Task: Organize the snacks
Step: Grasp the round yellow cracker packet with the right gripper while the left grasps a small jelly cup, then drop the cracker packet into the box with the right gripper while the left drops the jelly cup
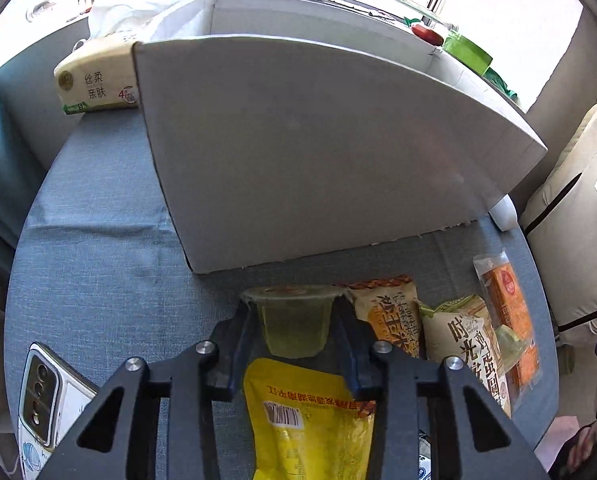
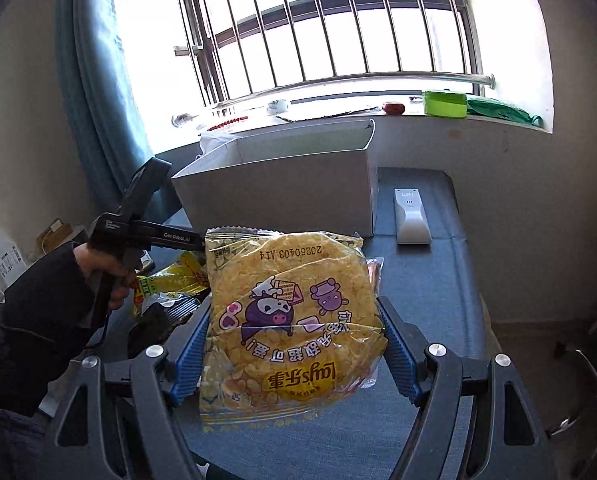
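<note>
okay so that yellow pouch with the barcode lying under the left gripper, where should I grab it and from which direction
Probably best to take the yellow pouch by its near short edge, coming from above, fingers closing across its thickness. It lies flat on the table, so a side approach finds little to pinch. The left gripper already holds a jelly cup.

White box (image 1: pixel 318 152): inside hidden from the left wrist view by its near wall. Yellow pouch (image 1: pixel 310 420): lower end cut by the bottom edge, top corners behind the gripper fingers. Phone (image 1: pixel 46 404) at the table's near left corner: partly behind the gripper frame. Orange packet (image 1: pixel 506 320): print too blurred to read. Items on the windowsill (image 2: pixel 378 114): too small to identify.
</note>
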Available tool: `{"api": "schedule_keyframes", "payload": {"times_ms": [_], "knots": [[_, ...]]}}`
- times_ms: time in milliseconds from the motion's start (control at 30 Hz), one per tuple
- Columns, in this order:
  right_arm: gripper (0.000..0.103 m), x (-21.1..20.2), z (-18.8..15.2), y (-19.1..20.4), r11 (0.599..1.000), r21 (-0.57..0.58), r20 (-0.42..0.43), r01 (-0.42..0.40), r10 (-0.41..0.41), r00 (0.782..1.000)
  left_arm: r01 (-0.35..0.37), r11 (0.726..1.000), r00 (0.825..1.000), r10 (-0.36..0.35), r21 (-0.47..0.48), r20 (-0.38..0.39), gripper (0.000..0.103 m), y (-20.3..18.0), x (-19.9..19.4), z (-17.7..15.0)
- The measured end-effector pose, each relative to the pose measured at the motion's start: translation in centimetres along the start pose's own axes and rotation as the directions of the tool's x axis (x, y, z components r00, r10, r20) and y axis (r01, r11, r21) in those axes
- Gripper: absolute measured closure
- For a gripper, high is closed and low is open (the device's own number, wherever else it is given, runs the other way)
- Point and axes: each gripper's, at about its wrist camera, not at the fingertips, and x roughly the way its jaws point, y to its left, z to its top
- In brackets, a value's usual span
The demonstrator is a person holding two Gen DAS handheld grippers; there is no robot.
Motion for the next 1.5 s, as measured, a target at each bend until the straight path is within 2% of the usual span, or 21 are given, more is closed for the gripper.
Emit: {"api": "schedule_keyframes", "payload": {"times_ms": [167,267,333,433,533,633,700,800,933,1000,1033,1067,1100,1133,1233,1367,1500], "knots": [[0.023,0.3,0.3,0.0,1.0,0.018,0.002,-0.005,0.005,1.0,0.045,0.999,0.993,-0.044,-0.011,0.113,0.065,0.5,-3.4,-1.0],[0.023,0.5,1.5,0.3,0.999,0.025,0.023,-0.028,0.027,0.999,0.078,0.997,0.978,-0.077,0.001,0.195,0.065,0.2,-6.4,-1.7],[0.023,0.8,2.9,0.4,0.999,0.015,0.05,-0.036,0.036,0.998,0.101,0.995,0.96,-0.104,0.027,0.259,0.065,-0.5,-8.6,-1.5],[0.023,1.7,6.2,0.3,0.998,0.033,0.071,-0.051,0.049,0.996,0.109,0.992,0.927,-0.127,0.07,0.353,0.065,-1.9,-11.6,-0.3],[0.023,3.4,10.3,0.5,0.999,0.027,0.085,-0.025,0.022,0.996,0.12,0.988,0.906,-0.149,0.098,0.396,0.065,-3.0,-13.3,2.5],[0.023,6.0,14.7,0.5,0.999,0.043,0.09,-0.018,0.014,0.996,0.099,0.987,0.894,-0.144,0.128,0.425,0.065,-3.6,-13.9,5.7],[0.023,8.0,17.1,0.4,0.999,0.051,0.089,-0.011,0.006,0.996,0.077,0.989,0.896,-0.123,0.124,0.426,0.065,-3.7,-13.7,8.0],[0.023,11.8,19.6,0.1,0.999,0.054,0.036,-0.002,0.0,0.999,0.082,0.992,0.905,-0.112,0.091,0.41,0.065,-3.1,-12.6,10.9],[0.023,16.1,21.0,-0.7,0.998,0.038,-0.034,0.058,-0.057,0.998,0.082,0.995,0.918,-0.098,0.057,0.384,0.065,-2.3,-10.7,12.8],[0.022,17.3,21.4,-1.4,0.996,0.051,-0.028,0.078,-0.076,0.997,0.073,0.996,0.931,-0.085,0.049,0.355,0.063,-2.0,-9.5,13.2],[0.019,17.7,21.6,-1.8,0.996,0.052,-0.027,0.071,-0.07,0.997,0.082,0.996,0.941,-0.09,0.039,0.326,0.052,-1.7,-9.0,13.3],[0.006,18.2,21.7,-2.0,0.997,0.052,-0.036,0.065,-0.063,0.997,0.083,0.996,0.95,-0.088,0.03,0.301,0.023,-1.6,-8.5,13.4],[0.0,18.5,21.7,-2.2,0.996,0.055,-0.046,0.072,-0.07,0.997,0.069,0.997,0.951,-0.072,0.02,0.302,0.007,-1.5,-8.4,13.1],[0.0,18.4,21.7,-2.4,0.995,0.058,-0.045,0.077,-0.074,0.996,0.06,0.998,0.944,-0.064,0.022,0.323,0.0,-1.4,-8.7,12.8],[0.0,17.5,21.7,-2.9,0.993,0.067,-0.023,0.102,-0.1,0.995,0.073,0.997,0.936,-0.08,0.031,0.342,0.0,-1.4,-9.7,12.1],[0.0,15.5,21.5,-2.8,0.993,0.092,-0.004,0.074,-0.074,0.997,0.047,0.998,0.929,-0.062,0.05,0.364,0.0,-1.8,-11.5,11.1],[0.0,12.3,20.7,-1.7,0.997,0.064,0.022,0.035,-0.036,0.999,0.074,0.99,0.905,-0.116,0.116,0.409,0.0,-2.6,-14.8,8.7]]}}
